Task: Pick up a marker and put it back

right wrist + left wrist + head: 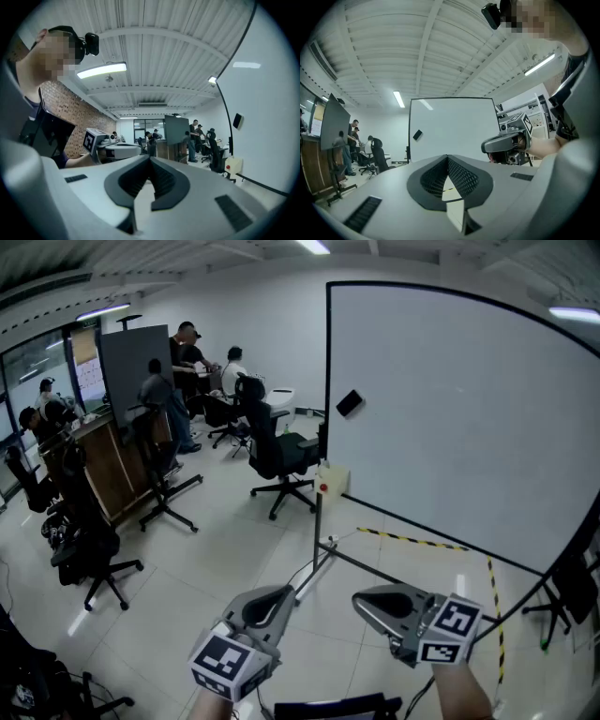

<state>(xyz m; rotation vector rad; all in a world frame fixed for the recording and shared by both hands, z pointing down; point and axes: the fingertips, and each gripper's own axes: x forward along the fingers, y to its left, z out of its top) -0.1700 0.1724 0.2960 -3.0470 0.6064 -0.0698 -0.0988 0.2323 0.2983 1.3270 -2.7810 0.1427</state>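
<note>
I have not started yet, I think. My left gripper (278, 596) and right gripper (364, 602) sit at 6 o'clock, both squeezed shut with nothing in them. I see no marker anywhere. The whiteboard (459, 427) stands at 1 o'clock, with a small black thing (349, 402) on it. Picking up and putting back are both left.

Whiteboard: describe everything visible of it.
The whiteboard is large, white and blank, edged by a thin dark frame. It stands upright on a metal stand. A small black block sticks to its face near the upper left, and a pale box sits at its lower left corner.
</note>
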